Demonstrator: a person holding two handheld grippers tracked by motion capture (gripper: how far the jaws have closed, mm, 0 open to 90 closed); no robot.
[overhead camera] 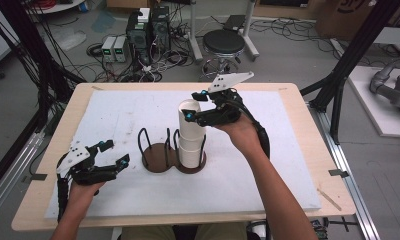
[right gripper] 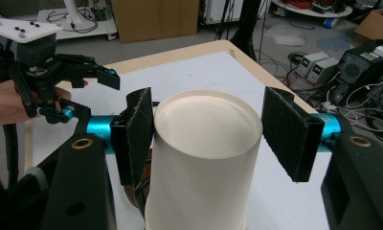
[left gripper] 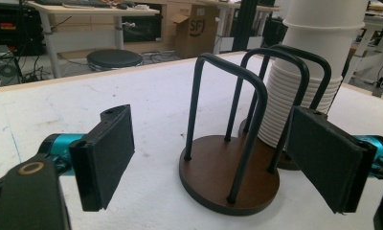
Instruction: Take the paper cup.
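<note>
A stack of white paper cups stands in the right half of a twin holder with brown wooden bases and black wire loops; the left base is bare. My right gripper is open and straddles the rim of the top cup. One pad sits against the cup wall, and a gap remains at the other. My left gripper rests open on the white mat left of the holder. In its view, my left gripper faces the bare base with the cup stack behind.
The white mat covers most of the wooden table. A black stool, power supplies and cables lie on the floor beyond the far edge. The left gripper shows far off in the right gripper view.
</note>
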